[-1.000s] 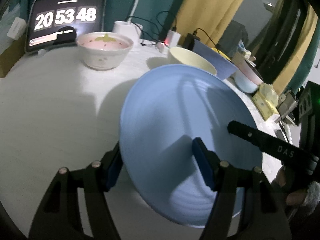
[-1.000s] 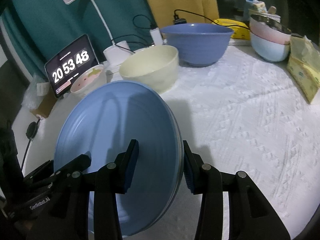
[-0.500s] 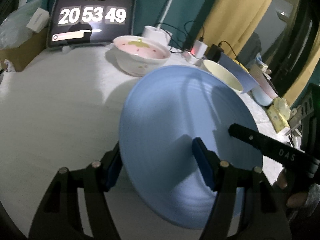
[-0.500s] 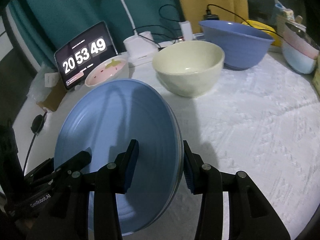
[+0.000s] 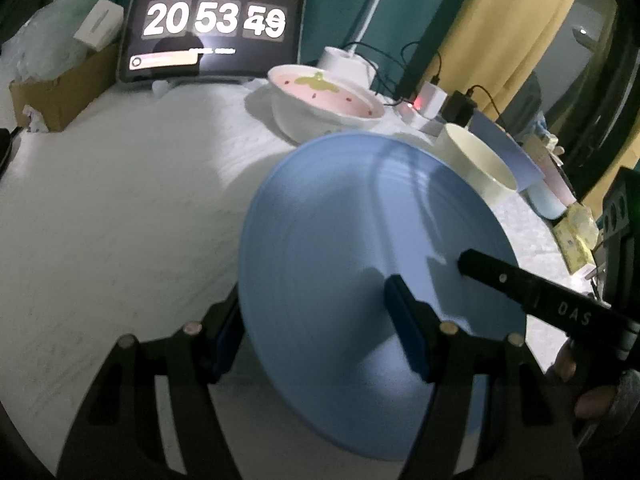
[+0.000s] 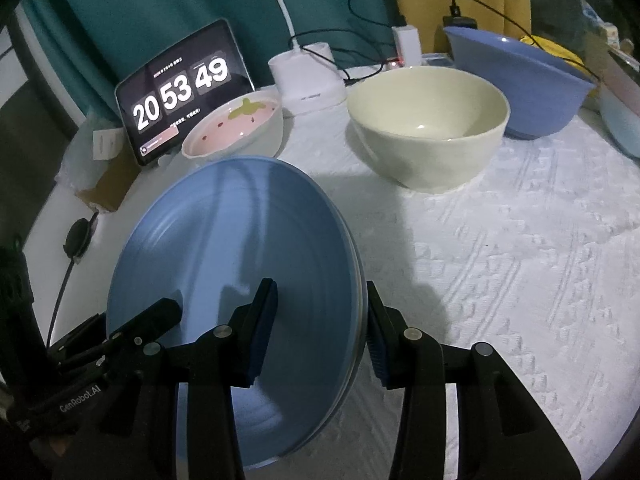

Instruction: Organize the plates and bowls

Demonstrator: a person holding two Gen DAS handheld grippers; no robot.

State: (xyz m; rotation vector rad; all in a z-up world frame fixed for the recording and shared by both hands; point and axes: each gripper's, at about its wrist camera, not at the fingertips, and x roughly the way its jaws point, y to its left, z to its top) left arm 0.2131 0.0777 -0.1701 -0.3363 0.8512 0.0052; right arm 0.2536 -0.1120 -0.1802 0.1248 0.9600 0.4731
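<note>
Blue plate (image 6: 236,280) held in air w/ both grippers, above the white surface (image 6: 500,260).
Left gripper (image 5: 312,328) clamps plate's rim at its 7 o'clock side, right gripper (image 6: 320,324) clamps opposite rim; both closed on it. To do well: keep both hands moving together, same tilt, so rim doesn't slip. Plate is round, no long axis; face tilts up toward 11 o'clock, pink bowl (image 6: 236,128) just beyond, cream bowl (image 6: 428,124) at 1 o'clock.

**A room at home, set up for recording**

Teal and mustard curtains (image 6: 168,4) hang behind a worktop (image 6: 520,240) under a white quilted cloth. On it stand household bowls (image 6: 428,128), a tablet clock (image 6: 182,88), a lamp base (image 6: 308,80) and chargers (image 5: 430,100).
</note>
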